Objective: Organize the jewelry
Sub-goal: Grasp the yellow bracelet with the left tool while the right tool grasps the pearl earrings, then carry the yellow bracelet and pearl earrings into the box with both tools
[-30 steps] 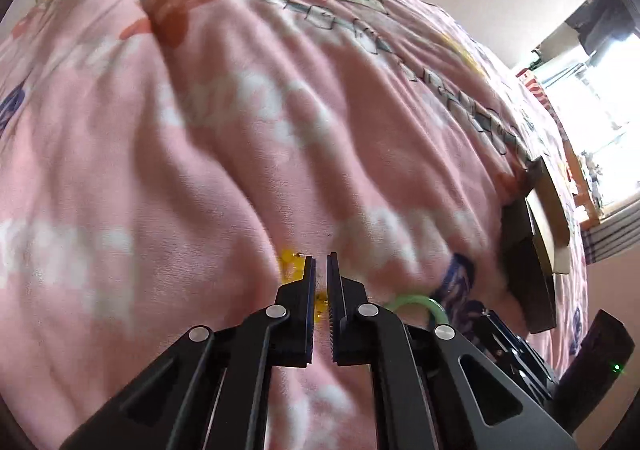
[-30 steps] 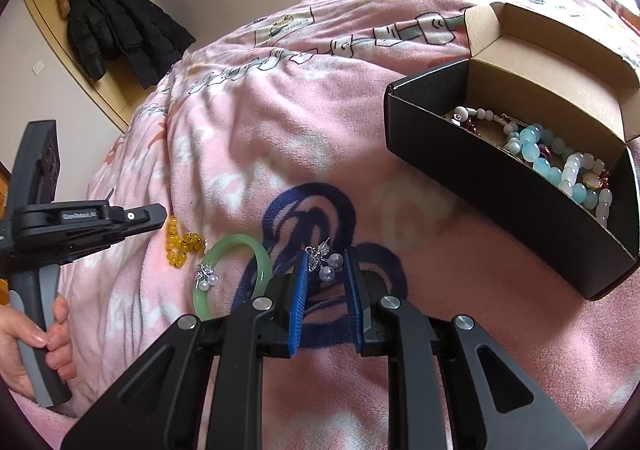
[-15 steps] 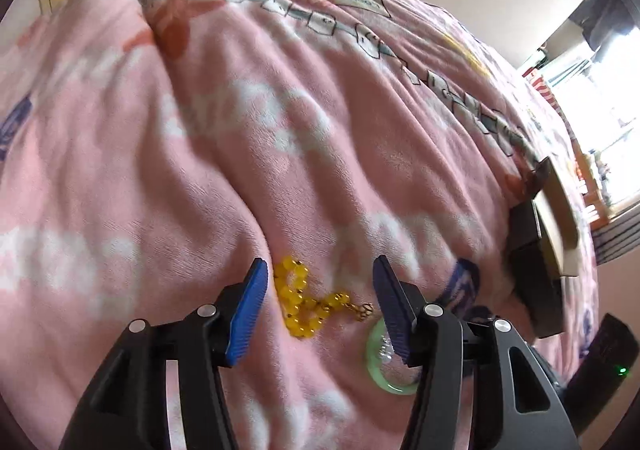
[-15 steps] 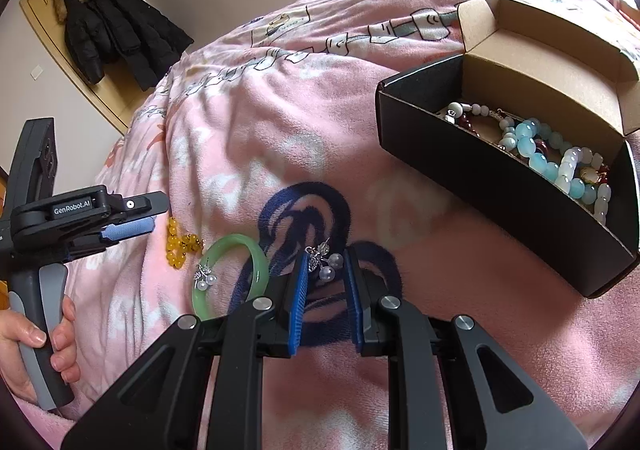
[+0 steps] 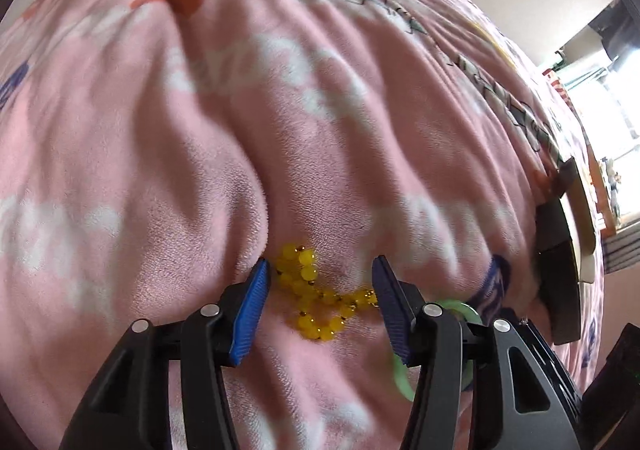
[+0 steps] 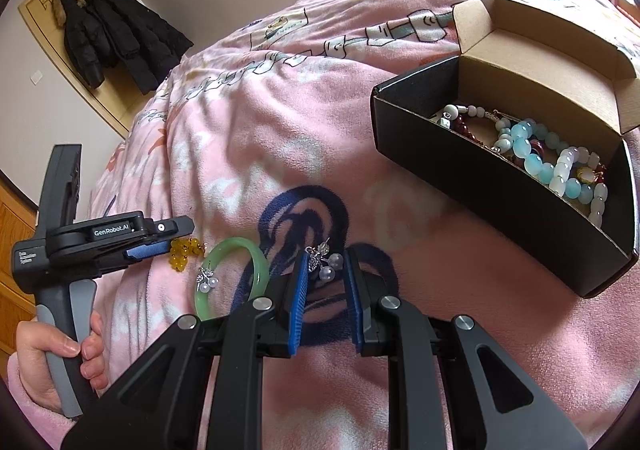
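Home bedroom. Pink printed blanket spread over a bed. Black winter coats hung on wall hooks.

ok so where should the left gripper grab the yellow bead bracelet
Probably at the bunched middle of the yellow bead bracelet, where the strands double up. It lies slack and flat on the pink blanket, so come straight down from above. The left gripper is open with its fingers on either side of the pile; closing there should catch several beads.
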Tool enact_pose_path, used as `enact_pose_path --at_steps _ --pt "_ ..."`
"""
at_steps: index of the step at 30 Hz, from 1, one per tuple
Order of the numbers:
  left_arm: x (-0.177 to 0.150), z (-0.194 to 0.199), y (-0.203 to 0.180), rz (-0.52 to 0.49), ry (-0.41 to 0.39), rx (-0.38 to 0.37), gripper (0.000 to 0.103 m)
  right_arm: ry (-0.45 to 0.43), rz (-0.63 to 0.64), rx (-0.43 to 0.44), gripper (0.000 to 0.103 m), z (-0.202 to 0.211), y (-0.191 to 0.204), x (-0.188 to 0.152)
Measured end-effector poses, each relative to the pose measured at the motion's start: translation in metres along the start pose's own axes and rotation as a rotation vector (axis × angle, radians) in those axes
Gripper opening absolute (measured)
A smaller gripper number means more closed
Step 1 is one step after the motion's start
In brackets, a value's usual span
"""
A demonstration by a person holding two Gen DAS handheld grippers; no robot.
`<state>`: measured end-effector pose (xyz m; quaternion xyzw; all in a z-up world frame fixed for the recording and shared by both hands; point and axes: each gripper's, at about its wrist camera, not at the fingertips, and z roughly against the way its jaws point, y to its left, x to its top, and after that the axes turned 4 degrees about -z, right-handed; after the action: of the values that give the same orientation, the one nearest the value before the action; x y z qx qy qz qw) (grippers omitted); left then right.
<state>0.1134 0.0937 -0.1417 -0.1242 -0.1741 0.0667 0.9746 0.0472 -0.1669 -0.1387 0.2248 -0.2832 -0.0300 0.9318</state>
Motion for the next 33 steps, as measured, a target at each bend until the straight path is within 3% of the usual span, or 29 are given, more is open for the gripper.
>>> enact_pose_path --at_steps 5,7,10,16,33 --pt "-0.002 -0.004 0.005 0.033 -0.004 0.004 0.037 0.0 -0.003 0.0 0.019 0.001 -0.001 0.0" --pt "-0.001 -0.001 0.009 0.056 -0.006 -0.013 0.023 0.0 -0.006 -0.001 0.019 0.0 -0.001 0.001" --pt "-0.001 0.006 0.011 0.076 -0.016 -0.039 0.016 0.0 -0.005 0.0 0.019 0.0 -0.001 0.001" --pt "0.001 0.016 0.002 0.052 -0.036 -0.054 0.009 -0.009 -0.003 0.007 0.019 0.003 -0.001 0.0" --pt "0.002 0.067 -0.029 -0.033 -0.149 -0.149 0.009 -0.081 0.008 0.043 0.019 0.042 0.009 0.008"
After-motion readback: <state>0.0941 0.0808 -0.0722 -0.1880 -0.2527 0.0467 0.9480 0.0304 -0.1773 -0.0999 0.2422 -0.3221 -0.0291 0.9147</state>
